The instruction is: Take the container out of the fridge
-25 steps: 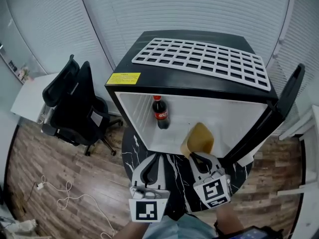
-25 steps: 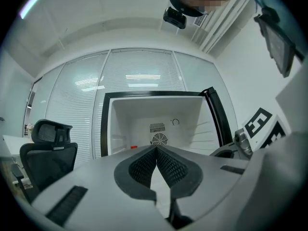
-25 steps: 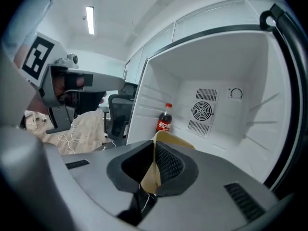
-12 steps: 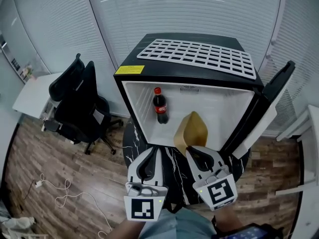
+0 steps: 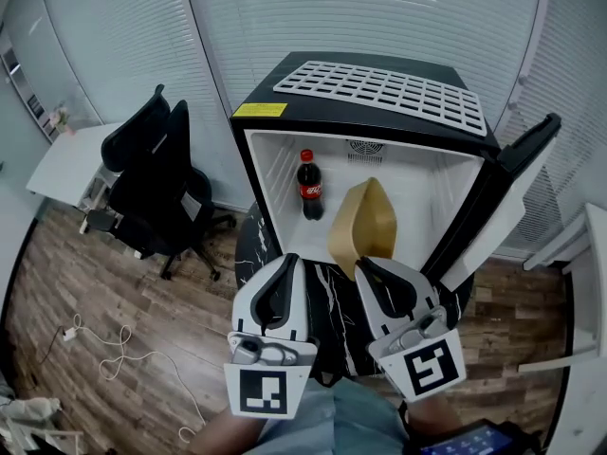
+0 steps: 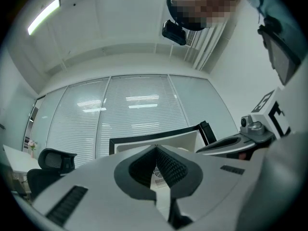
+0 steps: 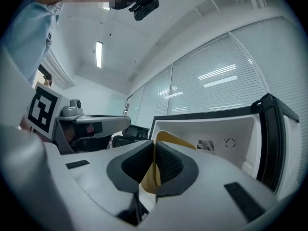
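Slatted blinds are covering the windows of an office with a wooden floor, where a black office chair [image 5: 156,183] is standing beside a white desk [image 5: 66,159] and a pale cable [image 5: 104,349] is lying loose on the boards. A small black fridge [image 5: 379,126] is sitting on a dark marbled table [image 5: 332,301], its door [image 5: 493,207] swinging wide to the right, a white grid rack [image 5: 384,93] lying on its top and a yellow sticker [image 5: 260,110] showing at the front left corner. Inside, a cola bottle [image 5: 310,187] is standing upright towards the left. The right gripper [image 5: 365,265] is pinching the near rim of the tan container [image 5: 365,224], its jaws closed on the thin wall, and the container is hanging at the fridge's open front, right of the bottle and apart from it. The left gripper [image 5: 289,262] is hovering just beside the right one over the table, its jaws pressed together with nothing between them
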### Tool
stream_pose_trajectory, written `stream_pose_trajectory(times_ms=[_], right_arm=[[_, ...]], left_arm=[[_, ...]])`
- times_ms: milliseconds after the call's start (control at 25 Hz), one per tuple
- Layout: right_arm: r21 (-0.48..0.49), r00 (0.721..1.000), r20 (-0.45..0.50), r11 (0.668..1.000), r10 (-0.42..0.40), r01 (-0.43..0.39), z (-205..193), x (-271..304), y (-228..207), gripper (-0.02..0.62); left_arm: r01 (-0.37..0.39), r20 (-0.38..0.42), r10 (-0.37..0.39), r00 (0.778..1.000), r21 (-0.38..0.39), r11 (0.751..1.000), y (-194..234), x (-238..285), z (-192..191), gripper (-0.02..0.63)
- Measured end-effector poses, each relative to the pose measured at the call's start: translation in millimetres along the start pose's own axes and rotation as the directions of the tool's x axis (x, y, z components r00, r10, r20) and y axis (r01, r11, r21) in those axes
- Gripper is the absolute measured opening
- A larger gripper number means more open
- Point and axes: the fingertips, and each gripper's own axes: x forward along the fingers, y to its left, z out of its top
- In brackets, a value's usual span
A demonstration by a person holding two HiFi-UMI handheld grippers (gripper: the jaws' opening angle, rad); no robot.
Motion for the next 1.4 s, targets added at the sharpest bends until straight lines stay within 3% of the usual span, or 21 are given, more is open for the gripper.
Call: stream_pose_trajectory(times_ms=[440,1400], right_arm=[[-0.013,0.998,0.056,0.999,-0.030,0.031,15.6,-3.9,-6.7,0.029],[-0.008,0.997,0.072,0.999,-0.037,0.038,14.4,-1.2,-16.9,0.029]], left_arm=[[0.011,0.030,-0.011,0.999,0.004,1.000,-7.8,1.4,10.7,0.015],[0.030,0.022,-0.030,0.999,0.011,0.999,-14.7,11.9,6.6,0.015]])
